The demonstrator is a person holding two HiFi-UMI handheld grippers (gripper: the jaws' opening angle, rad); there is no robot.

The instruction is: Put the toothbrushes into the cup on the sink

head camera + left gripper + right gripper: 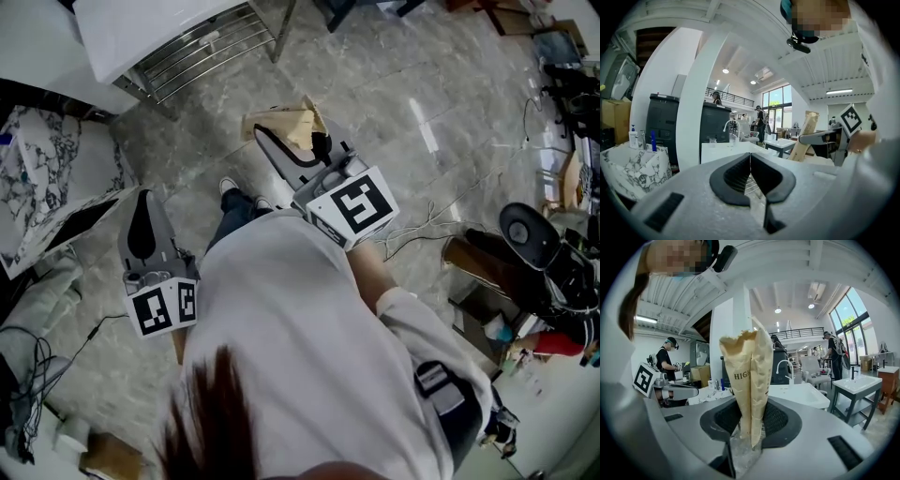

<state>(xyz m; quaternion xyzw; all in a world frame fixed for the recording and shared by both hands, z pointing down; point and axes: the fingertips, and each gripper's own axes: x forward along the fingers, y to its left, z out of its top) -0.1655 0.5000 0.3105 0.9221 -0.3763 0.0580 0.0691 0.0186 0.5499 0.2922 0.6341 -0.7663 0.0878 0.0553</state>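
My right gripper (750, 423) is shut on a tall tan paper packet (749, 376) with print on it, which stands upright between the pads. In the head view that gripper (281, 141) points away over the floor, with the packet (286, 122) at its tip. My left gripper (750, 161) is shut with nothing between its jaws; in the head view it (142, 202) hangs lower left. A marble-patterned sink (633, 164) at left carries bottles and a blue stick-like item (653, 140). A clear cup (712, 140) stands on a white sink (733, 146) with a faucet.
The marble sink (47, 178) is at the left, and a white sink on a metal rack (187, 47) is ahead. Cables (422, 225) lie on the stone floor beside a black device (530, 234). Another white basin stand (860, 385) and several people stand farther off.
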